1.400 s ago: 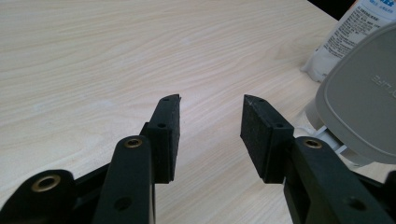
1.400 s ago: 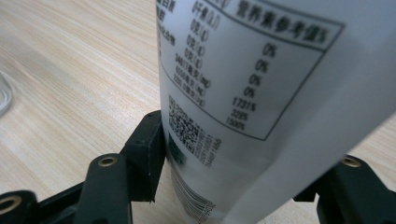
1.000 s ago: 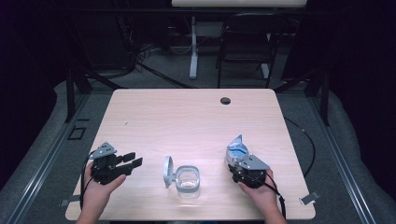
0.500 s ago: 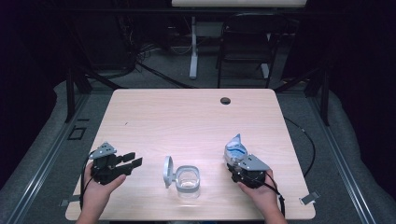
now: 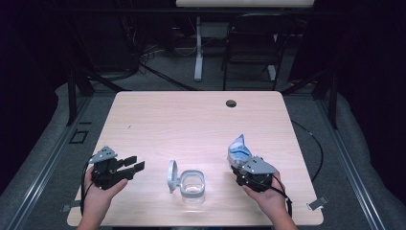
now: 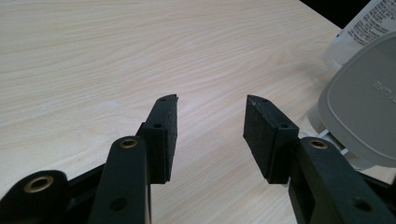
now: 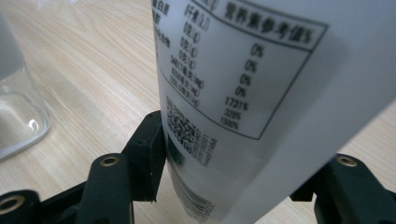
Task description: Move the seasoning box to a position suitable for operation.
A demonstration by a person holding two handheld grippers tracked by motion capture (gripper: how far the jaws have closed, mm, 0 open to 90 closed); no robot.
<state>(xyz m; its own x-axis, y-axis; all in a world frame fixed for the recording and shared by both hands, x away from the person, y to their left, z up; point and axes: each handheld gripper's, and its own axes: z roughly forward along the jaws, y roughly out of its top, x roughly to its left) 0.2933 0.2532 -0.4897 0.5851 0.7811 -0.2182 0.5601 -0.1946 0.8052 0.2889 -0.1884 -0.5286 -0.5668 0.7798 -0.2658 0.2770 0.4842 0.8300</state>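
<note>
High view: pale wood-grain table [image 5: 191, 120], rounded corners, small dark round grommet [image 5: 231, 103] at far centre. Near the front edge, clear glass container [image 5: 193, 186] with rounded-square walls, grey lid [image 5: 172, 176] tipped up on its left side. Right of it, glossy white-and-blue pouch [image 5: 238, 148], clamped in the right gripper [image 5: 250, 168] and rising above the table. Close up in the right gripper view: pouch [image 7: 261, 93] smooth and curved, printed table of percentages, Chinese characters, a barcode below. Left gripper [image 5: 130, 166] near the left edge, matte black jaws just opened wider, bare wood between them.
</note>
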